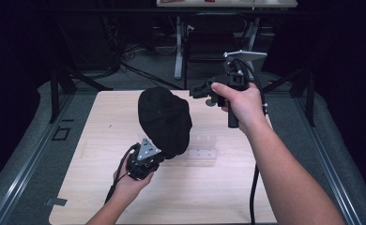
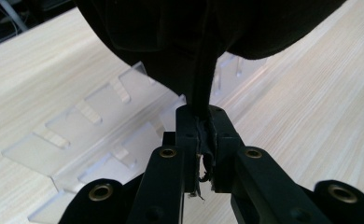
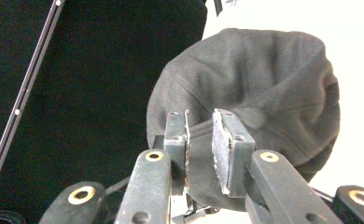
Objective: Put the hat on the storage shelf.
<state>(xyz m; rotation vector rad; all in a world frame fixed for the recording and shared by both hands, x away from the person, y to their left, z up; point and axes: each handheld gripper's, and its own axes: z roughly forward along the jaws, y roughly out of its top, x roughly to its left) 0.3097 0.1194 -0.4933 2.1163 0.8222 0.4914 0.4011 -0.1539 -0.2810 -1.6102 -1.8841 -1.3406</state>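
The cap [image 1: 164, 119] sits at the centre of the high view, black and held up off the worktop [image 1: 101, 136] above a clear plastic rack [image 1: 202, 147]. My left gripper [image 1: 160, 157] is at lower centre of that view, and its fingers [image 2: 189, 140] are closed on a thin edge of the cap's fabric; in the left gripper view I see that edge pinched between the two pads just below the middle of the frame, with frayed threads hanging from it. The cap [image 2: 203, 32] fills the top of that view, and the rack [image 2: 101, 126] lies on the pale wood across the left half.

My right gripper [image 1: 197, 90] is in the upper right of centre in the high view, just beside the cap's right side, with my hand [image 1: 242, 105] wrapped around its handle. In the right gripper view its fingers [image 3: 229, 140] stand slightly apart with a narrow gap between them and nothing clamped. The cap [image 3: 255, 102] shows behind them in the right half of the frame; I cannot tell whether the pads touch it.
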